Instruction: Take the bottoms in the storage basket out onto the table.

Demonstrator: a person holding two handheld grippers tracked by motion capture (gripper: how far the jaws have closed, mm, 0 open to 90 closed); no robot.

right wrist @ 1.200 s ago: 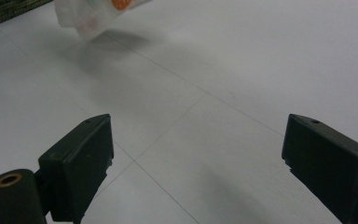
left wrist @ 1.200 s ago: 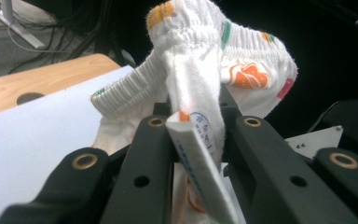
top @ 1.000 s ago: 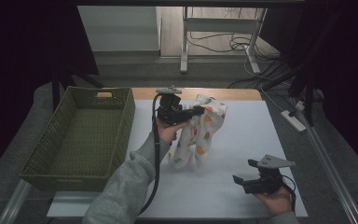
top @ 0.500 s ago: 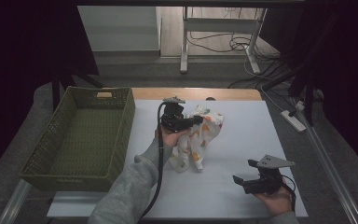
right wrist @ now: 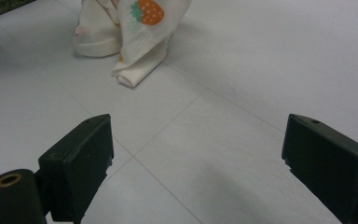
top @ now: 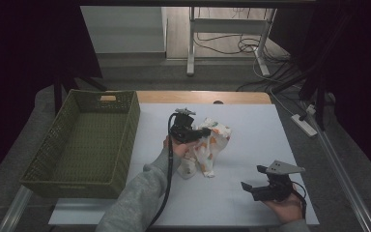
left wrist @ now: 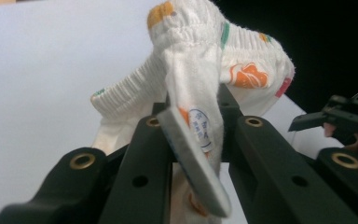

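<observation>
A small white garment (top: 213, 145) with orange fruit prints hangs over the middle of the white table (top: 256, 121), its lower end bunched on the surface. My left gripper (top: 205, 131) is shut on its upper part. In the left gripper view the elastic waistband and label of the garment (left wrist: 196, 56) are pinched in the left gripper (left wrist: 196, 122). My right gripper (top: 252, 177) is held low at the front right, open and holding nothing. In the right gripper view the right gripper (right wrist: 196, 154) points toward the garment (right wrist: 140, 28), well short of it.
A green woven basket (top: 130, 126) stands on the left side of the table, with nothing visible inside. The other hand's gripper (left wrist: 349, 122) shows at the right of the left gripper view. Table legs and cables lie beyond the far edge.
My left gripper has come down and toward the near side with the garment, whose lower end now folds on the table. The right gripper has stayed put.
</observation>
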